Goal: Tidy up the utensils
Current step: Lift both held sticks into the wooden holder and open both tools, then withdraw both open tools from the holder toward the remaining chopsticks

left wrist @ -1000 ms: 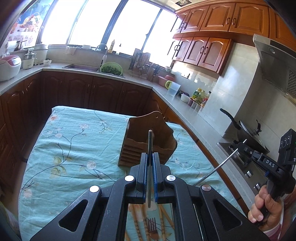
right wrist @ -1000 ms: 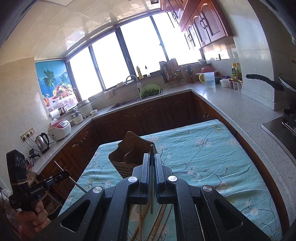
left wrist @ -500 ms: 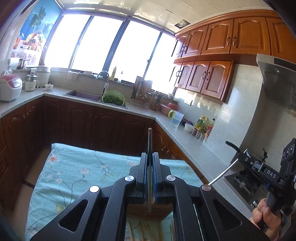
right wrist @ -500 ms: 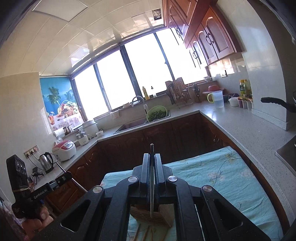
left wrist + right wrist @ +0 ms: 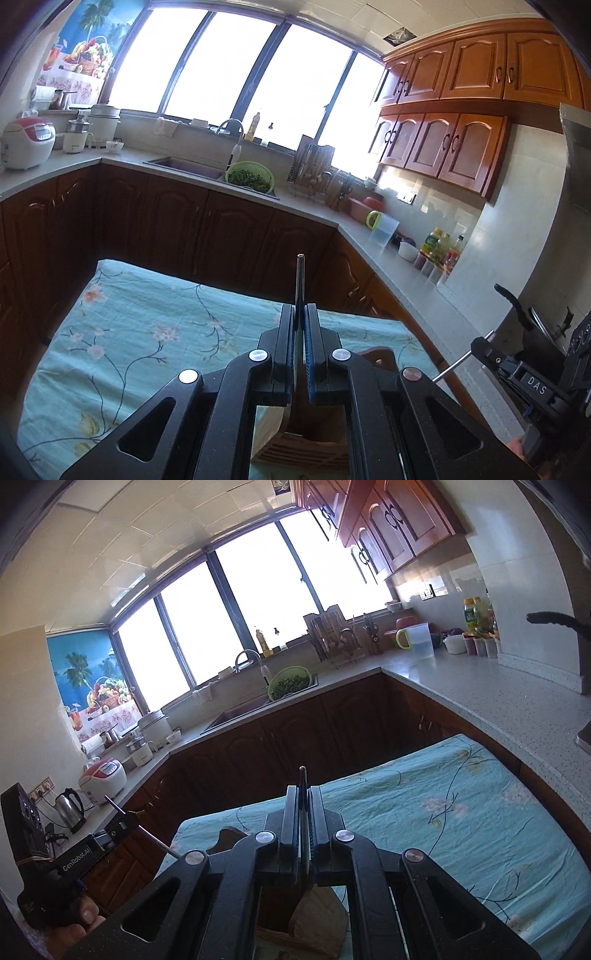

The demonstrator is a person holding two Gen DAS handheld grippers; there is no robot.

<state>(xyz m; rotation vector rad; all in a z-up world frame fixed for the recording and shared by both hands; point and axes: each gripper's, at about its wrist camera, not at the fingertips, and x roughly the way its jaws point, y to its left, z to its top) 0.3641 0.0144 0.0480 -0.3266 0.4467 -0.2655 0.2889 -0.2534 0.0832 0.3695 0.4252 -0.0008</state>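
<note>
The left gripper (image 5: pixel 300 328) was clamped on a slim metal utensil (image 5: pixel 300 280), its jaws drawn together on the shaft so that the free end stood up beyond the fingertips; which end this was, handle or head, could not be told. The right gripper (image 5: pixel 303 812) was closed the same way on a second thin utensil (image 5: pixel 303 782), gripped edge-on and likewise pointing away from the camera; each piece was apparently pinched mid-shaft so that it hung in line with the fingers and could be lowered endwise.

Directly below both grippers, at the near edge of each view, stood the wooden utensil holder (image 5: pixel 306 439) on the floral blue cloth (image 5: pixel 147 332) that covered the table; its open top faced upward, which seemed to be why both tools were carried vertically above it; in the right wrist view its curved wooden back (image 5: pixel 317 915) showed between the gripper's arms, and the left gripper's body appeared far to the left, well apart from it.

Judging from this, the step in hand was the drop into the holder; each utensil's lower end was hidden behind the gripper bodies, so whether either had entered a slot could not be told; the descent would need each shaft kept upright to clear the holder's walls.
</note>
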